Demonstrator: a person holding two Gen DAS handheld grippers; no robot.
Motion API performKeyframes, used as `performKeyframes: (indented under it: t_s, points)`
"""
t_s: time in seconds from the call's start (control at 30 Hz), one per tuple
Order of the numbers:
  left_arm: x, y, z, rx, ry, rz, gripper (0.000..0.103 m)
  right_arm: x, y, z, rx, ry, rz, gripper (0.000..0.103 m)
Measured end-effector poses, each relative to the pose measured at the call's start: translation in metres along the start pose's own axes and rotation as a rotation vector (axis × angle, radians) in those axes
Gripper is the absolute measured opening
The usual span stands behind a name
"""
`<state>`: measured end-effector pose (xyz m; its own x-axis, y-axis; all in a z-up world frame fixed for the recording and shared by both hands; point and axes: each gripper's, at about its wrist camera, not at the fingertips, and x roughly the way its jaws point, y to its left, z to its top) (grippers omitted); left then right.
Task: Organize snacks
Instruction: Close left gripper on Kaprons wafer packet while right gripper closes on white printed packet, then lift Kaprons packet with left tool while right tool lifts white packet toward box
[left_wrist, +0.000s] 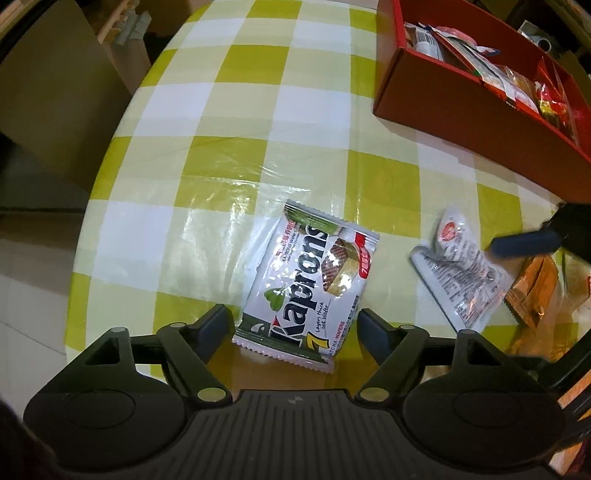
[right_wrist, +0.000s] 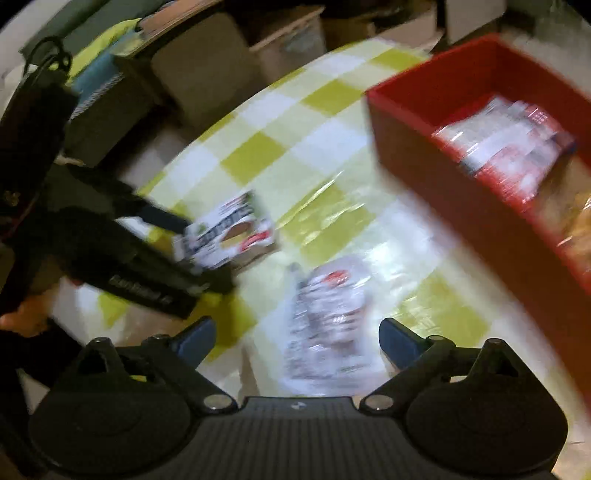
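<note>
Checkered counter (left_wrist: 229, 66): your left gripper (left_wrist: 295, 325) is spread around the light, crinkly Kaprons wafer packet (left_wrist: 310, 280); pinch its sealed bottom edge.

Left wrist view: sharp overall, warm indoor light, with white glare patches on the glossy checked cloth of the desk (left_wrist: 229, 155) and on the wafer packet (left_wrist: 310, 273). Corners fall to black; straight edges bow under fisheye distortion. Right wrist view: heavy motion blur throughout, the red box (right_wrist: 424, 158) smeared, packet print unreadable, dim upper left.
</note>
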<state>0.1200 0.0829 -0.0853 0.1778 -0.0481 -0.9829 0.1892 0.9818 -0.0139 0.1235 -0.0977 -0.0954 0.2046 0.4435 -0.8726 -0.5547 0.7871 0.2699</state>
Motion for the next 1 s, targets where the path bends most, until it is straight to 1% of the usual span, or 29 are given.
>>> performKeyframes:
  t_s: [0.03, 0.07, 0.13, 0.17, 0.2, 0.23, 0.27, 0.37, 0.5, 0.67, 0.73, 0.77, 0.8, 0.93, 1.0]
  points:
    - [-0.005, -0.004, 0.001, 0.002, 0.001, 0.002, 0.083, 0.0, 0.0, 0.003, -0.015, -0.001, -0.051, 0.1]
    - [-0.005, -0.005, 0.001, 0.005, 0.001, 0.005, 0.083, 0.004, -0.002, 0.007, 0.001, 0.01, -0.101, 0.1]
    - [0.0, -0.011, 0.003, 0.01, 0.0, 0.012, 0.083, 0.017, -0.003, 0.011, 0.019, 0.043, -0.158, 0.1]
    - [0.0, -0.012, 0.003, 0.01, -0.002, 0.013, 0.083, 0.023, 0.002, 0.011, 0.005, 0.056, -0.204, 0.102]
    - [0.0, -0.012, 0.003, 0.009, -0.003, 0.013, 0.081, 0.028, 0.009, 0.012, -0.022, 0.06, -0.241, 0.103]
    - [0.001, -0.014, 0.001, 0.013, -0.007, 0.027, 0.08, 0.029, 0.014, 0.011, -0.041, 0.054, -0.255, 0.103]
    - [0.0, -0.014, 0.0, 0.017, -0.013, 0.037, 0.079, 0.03, 0.016, 0.011, -0.032, 0.05, -0.262, 0.103]
    - [0.0, -0.008, 0.001, -0.005, -0.019, 0.044, 0.084, 0.035, 0.013, 0.012, 0.004, 0.052, -0.312, 0.103]
    - [0.002, -0.001, 0.002, -0.034, -0.012, 0.035, 0.088, 0.037, 0.01, 0.013, 0.058, 0.044, -0.313, 0.103]
    - [0.003, 0.0, 0.003, -0.028, -0.007, 0.032, 0.089, 0.036, 0.013, 0.015, 0.086, 0.071, -0.338, 0.103]
    - [0.003, 0.003, 0.004, -0.038, -0.001, 0.021, 0.092, 0.036, 0.018, 0.016, 0.078, 0.071, -0.346, 0.103]
    - [0.003, 0.005, 0.005, -0.047, 0.009, 0.013, 0.096, 0.034, 0.021, 0.015, 0.068, 0.064, -0.337, 0.094]
    - [0.003, 0.009, 0.006, -0.06, 0.015, 0.007, 0.097, 0.032, 0.022, 0.014, 0.076, 0.059, -0.325, 0.089]
    - [0.005, 0.016, 0.007, -0.082, 0.018, -0.002, 0.099, 0.028, 0.027, 0.01, 0.082, 0.044, -0.318, 0.08]
    - [0.006, 0.018, 0.007, -0.094, 0.018, -0.01, 0.101, 0.024, 0.028, 0.007, 0.095, 0.037, -0.319, 0.068]
